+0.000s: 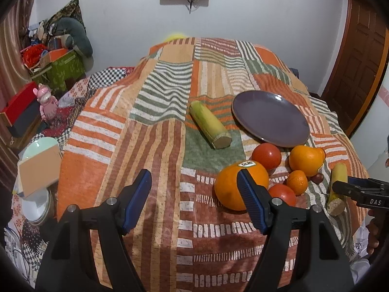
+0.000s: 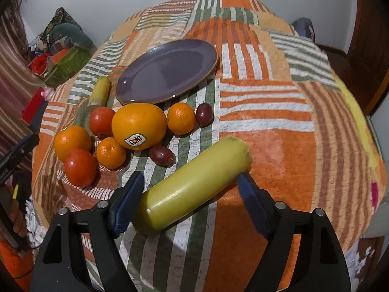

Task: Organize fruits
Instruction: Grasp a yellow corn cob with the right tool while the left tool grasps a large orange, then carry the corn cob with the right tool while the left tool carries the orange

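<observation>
A purple plate [image 1: 271,119] [image 2: 167,70] lies bare on the patchwork cloth. In front of it sit a big stickered orange [image 2: 139,126] [image 1: 228,187], smaller oranges [image 2: 181,118], tomatoes [image 2: 80,168] [image 1: 266,155] and two dark grapes [image 2: 161,155]. A yellow-green cane piece [image 1: 209,127] [image 2: 99,94] lies left of the plate. A second cane piece [image 2: 194,182] [image 1: 336,191] lies between the open fingers of my right gripper [image 2: 190,191]; they look apart from it. My left gripper [image 1: 194,182] is open and empty, its right finger in front of the big orange.
The cloth covers a raised surface that drops off at all sides. Boxes, bowls [image 1: 36,209] and a pink figurine [image 1: 47,104] clutter the floor at the left. A wooden door [image 1: 362,56] stands at the right.
</observation>
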{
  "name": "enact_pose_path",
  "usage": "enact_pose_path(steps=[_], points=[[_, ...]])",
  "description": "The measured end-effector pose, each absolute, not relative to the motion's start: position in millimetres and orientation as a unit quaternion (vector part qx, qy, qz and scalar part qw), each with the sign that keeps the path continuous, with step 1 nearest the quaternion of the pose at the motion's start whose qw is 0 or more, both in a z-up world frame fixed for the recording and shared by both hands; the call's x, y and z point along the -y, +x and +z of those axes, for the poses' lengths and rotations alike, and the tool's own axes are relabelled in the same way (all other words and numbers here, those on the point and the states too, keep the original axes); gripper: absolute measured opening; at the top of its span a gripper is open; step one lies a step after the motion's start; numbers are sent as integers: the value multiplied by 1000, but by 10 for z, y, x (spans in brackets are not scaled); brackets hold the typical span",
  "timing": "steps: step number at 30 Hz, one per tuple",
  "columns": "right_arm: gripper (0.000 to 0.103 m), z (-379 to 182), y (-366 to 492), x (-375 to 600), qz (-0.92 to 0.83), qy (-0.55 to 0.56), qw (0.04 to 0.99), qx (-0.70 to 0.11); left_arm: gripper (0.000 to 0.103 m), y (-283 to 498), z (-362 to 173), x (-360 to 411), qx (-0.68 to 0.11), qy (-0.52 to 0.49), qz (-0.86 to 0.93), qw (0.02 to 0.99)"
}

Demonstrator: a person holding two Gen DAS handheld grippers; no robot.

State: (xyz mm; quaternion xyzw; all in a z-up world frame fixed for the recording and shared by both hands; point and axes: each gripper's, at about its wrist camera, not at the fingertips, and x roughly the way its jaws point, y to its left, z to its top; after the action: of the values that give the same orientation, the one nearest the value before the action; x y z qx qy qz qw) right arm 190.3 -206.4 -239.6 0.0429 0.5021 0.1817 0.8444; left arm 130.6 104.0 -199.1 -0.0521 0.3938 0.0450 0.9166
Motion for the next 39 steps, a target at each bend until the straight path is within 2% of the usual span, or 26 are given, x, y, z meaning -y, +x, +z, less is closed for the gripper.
enact_pose_path(steps=[2,5,8,10,12,18,26,39], points=[[79,-2443,1939,2078,185,56,839,-508,73,1333,-2029,-1029,-400,-52,42,914],[72,-2456,1952,2069,187,55,841,-504,75,1374,-2071,-990,-408,-47,38,911],[64,-2434,1979,2078,190,51,847,-495,77,1416,-2097,-948,-413,-45,34,909],[53,-2417,1995,2084,191,44,850,-489,77,1446,-2113,-920,-416,-42,31,908],[46,-2378,2016,2099,183,24,859,-478,77,1475,-2126,-894,-419,-41,28,907],[36,-2357,2125,2311,160,6,868,-471,82,1587,-2155,-808,-425,-41,17,904],[36,-2379,2209,2461,160,10,864,-477,89,1732,-2238,-682,-440,-38,5,897],[38,-2553,2347,2417,166,9,856,-490,89,1952,-2479,-701,-482,-88,-14,871]])
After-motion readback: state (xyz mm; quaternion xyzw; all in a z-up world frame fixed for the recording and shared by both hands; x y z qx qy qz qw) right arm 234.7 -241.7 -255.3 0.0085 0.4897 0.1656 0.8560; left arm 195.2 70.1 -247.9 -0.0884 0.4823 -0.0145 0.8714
